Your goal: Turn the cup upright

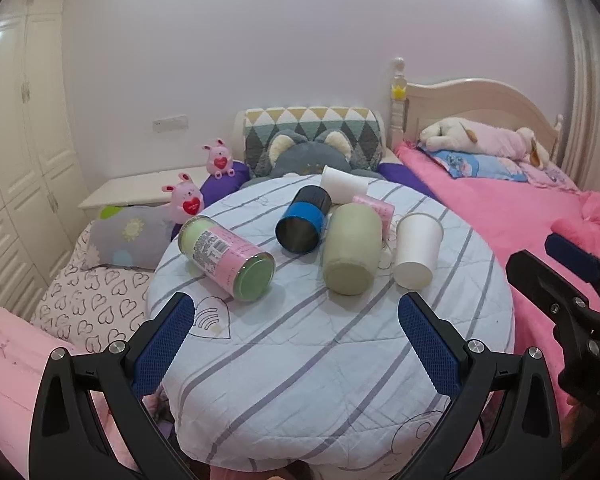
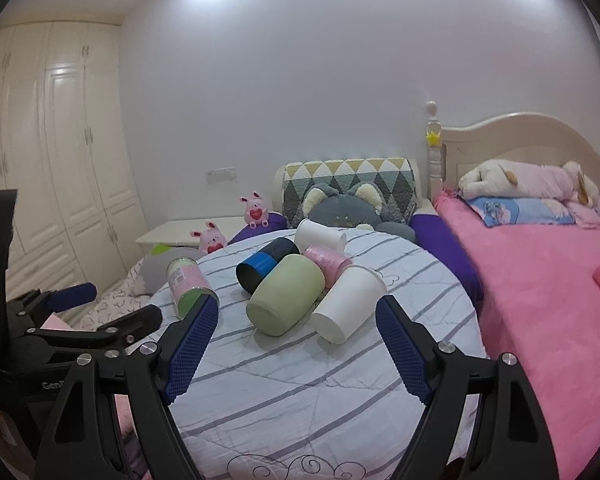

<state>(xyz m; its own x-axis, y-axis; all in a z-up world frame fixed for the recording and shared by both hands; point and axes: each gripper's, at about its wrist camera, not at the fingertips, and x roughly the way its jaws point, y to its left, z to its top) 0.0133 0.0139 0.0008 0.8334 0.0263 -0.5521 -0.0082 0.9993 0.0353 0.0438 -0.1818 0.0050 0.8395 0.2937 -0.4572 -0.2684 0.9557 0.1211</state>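
Several cups lie on their sides on a round table with a striped cloth (image 1: 300, 360) (image 2: 300, 392). A white paper cup (image 1: 416, 250) (image 2: 348, 303) lies at the right, base toward me. Beside it lie a pale green cup (image 1: 352, 250) (image 2: 286, 300), a black and blue cup (image 1: 302, 220) (image 2: 262, 266), a pink and green can (image 1: 228, 258) (image 2: 186, 284), a pink cup (image 2: 326, 264) and a second white cup (image 1: 342, 188) (image 2: 320, 235). My left gripper (image 1: 296, 310) is open and empty, short of the cups. My right gripper (image 2: 296, 312) is open and empty in front of the green and white cups.
A pink bed (image 2: 548, 280) with plush toys stands to the right. A grey plush cushion (image 1: 308, 156) and two pink toy pigs (image 1: 186, 200) sit behind the table. A heart-print cloth (image 1: 92, 300) lies at the left. White wardrobes (image 2: 60, 160) line the left wall.
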